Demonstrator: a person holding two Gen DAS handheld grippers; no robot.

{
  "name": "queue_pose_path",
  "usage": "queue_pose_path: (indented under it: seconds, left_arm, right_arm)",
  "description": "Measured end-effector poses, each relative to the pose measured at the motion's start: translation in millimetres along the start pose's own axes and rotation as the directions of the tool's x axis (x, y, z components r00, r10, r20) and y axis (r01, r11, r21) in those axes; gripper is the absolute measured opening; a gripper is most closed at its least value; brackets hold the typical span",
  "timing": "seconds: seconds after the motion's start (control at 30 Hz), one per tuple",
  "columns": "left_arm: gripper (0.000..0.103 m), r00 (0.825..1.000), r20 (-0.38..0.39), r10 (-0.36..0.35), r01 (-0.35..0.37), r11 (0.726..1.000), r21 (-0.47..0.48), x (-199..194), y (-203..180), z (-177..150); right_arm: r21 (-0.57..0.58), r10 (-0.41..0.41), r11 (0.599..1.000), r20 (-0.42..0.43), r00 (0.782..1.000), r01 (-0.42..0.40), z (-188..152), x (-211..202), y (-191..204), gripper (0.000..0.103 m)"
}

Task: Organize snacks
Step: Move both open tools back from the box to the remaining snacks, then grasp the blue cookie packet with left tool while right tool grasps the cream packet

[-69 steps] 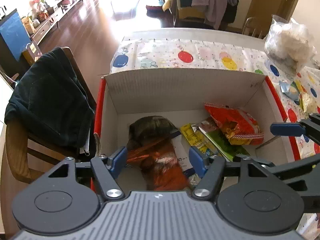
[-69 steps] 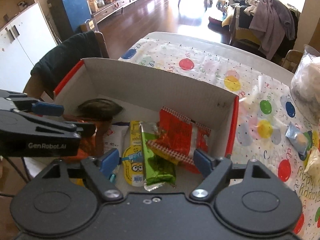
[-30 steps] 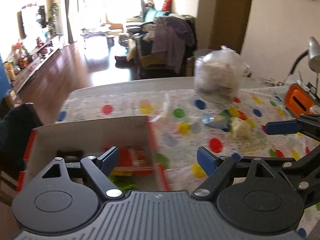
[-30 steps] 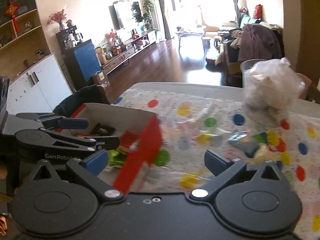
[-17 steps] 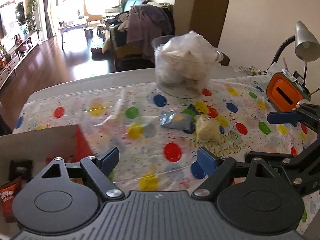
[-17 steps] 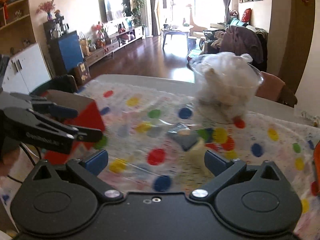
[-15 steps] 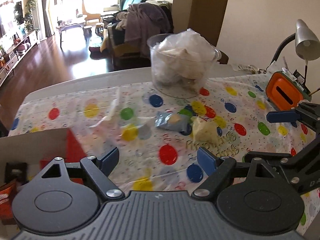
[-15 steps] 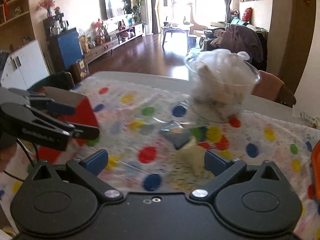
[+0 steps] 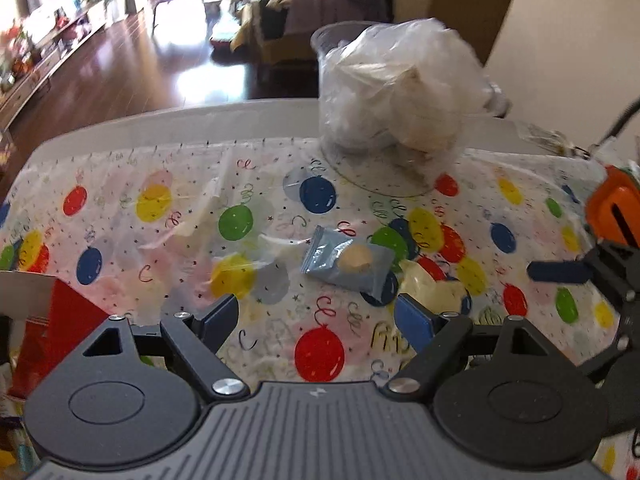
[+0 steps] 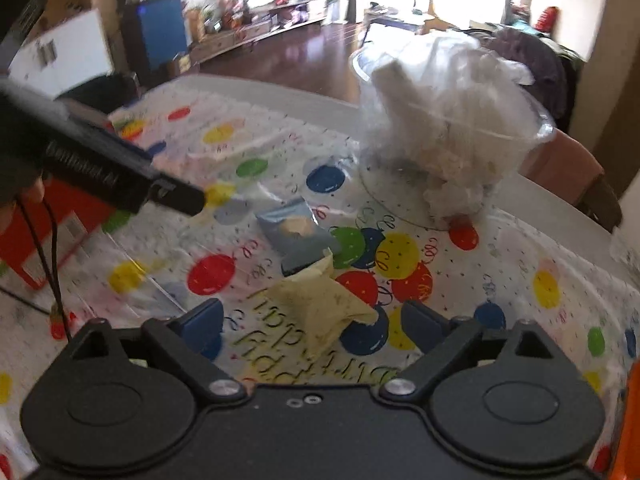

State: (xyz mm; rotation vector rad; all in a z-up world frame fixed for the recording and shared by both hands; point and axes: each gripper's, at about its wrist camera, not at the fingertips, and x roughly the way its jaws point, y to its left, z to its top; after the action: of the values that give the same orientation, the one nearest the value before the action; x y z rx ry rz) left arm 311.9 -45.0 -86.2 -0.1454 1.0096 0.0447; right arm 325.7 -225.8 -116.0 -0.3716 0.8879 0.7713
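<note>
Two loose snacks lie on the balloon-print tablecloth (image 9: 160, 200): a blue packet (image 9: 348, 262) (image 10: 296, 232) and, touching its near corner, a pale yellow packet (image 9: 432, 280) (image 10: 320, 304). My left gripper (image 9: 318, 314) hangs open just short of the blue packet, with nothing between its fingers. My right gripper (image 10: 312, 320) is over the yellow packet, which lies between its fingers; the jaws are closing, but the pads stand clear of it. The red snack box (image 9: 60, 328) (image 10: 40, 232) sits at the left edge, its contents mostly hidden.
A clear tub stuffed with plastic bags (image 9: 392, 92) (image 10: 448, 132) stands behind the packets. An orange object (image 9: 616, 208) sits at the table's right. In the right wrist view the left gripper's finger (image 10: 120, 176) crosses from the left, held by a hand.
Both grippers swung right from over the box to the loose packets and dropped closer to the table. The right gripper's fingers have drawn in a little.
</note>
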Motion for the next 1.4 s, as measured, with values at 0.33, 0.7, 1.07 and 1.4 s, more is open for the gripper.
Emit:
queue_pose_path:
  seconds: [0.33, 0.7, 1.07, 1.4]
  left_arm:
    - [0.085, 0.988, -0.149, -0.05, 0.016, 0.975, -0.224, 54.5, 2.3, 35.9]
    - [0.085, 0.968, -0.243, -0.068, -0.034, 0.92, -0.39, 97.2, -2.4, 56.7]
    - [0.085, 0.96, -0.28, 0.0, -0.126, 0.894, -0.431, 132.3, -11.8, 52.8]
    - [0.072, 0.954, -0.282, 0.106, -0.209, 0.907, -0.366, 140.8, -20.7, 48.3]
  right_arm:
    - [-0.182, 0.049, 0.981, -0.095, 0.994, -0.066, 11.0, 60.9, -7.2, 0.074]
    - [-0.254, 0.08, 0.961, -0.119, 0.99, -0.109, 10.3, 74.0, -5.7, 0.038]
    - [-0.129, 0.104, 0.985, -0.095, 0.99, -0.116, -9.9, 47.8, -17.1, 0.027]
    - [-0.068, 0.087, 0.994, -0.038, 0.995, -0.09, -18.1, 22.2, -25.5, 0.026]
